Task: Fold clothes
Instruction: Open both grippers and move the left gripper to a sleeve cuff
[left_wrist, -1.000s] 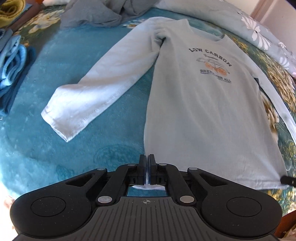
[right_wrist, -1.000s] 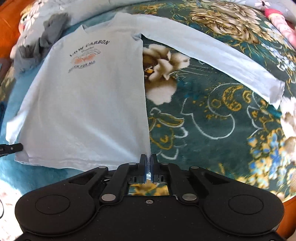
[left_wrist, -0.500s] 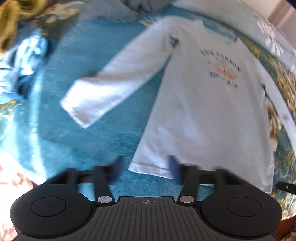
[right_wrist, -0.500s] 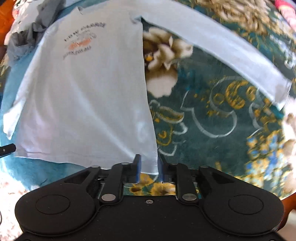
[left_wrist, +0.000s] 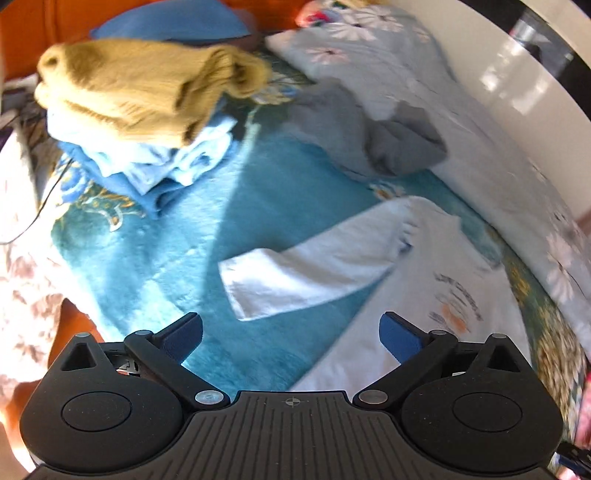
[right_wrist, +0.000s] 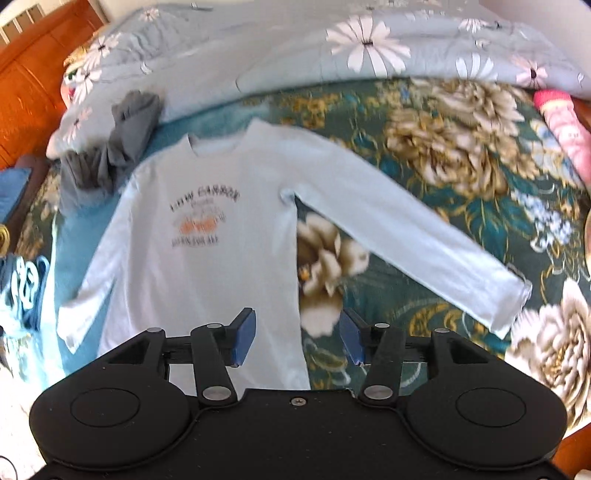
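Note:
A pale blue long-sleeved shirt (right_wrist: 207, 258) with a dark and orange chest print lies flat, face up, on the bed, both sleeves spread out. My right gripper (right_wrist: 297, 338) hangs above its lower right side edge; its jaws are opening and hold nothing. In the left wrist view the same shirt (left_wrist: 436, 295) shows at the lower right, one sleeve (left_wrist: 306, 269) stretched across the teal blanket. My left gripper (left_wrist: 291, 341) is high above that sleeve's cuff, jaws opening wide with only blanket and shirt far below them.
A stack of folded clothes topped by a mustard knit (left_wrist: 140, 92) sits at the far left. A crumpled grey garment (left_wrist: 373, 136) lies beyond the shirt's collar. A floral quilt (right_wrist: 332, 48) runs along the far side. A pink item (right_wrist: 561, 122) lies at the right.
Both grippers let go of the shirt's bottom hem, opened and rose. The left one also rolled and swung its view toward the sleeve and the clothes stack.

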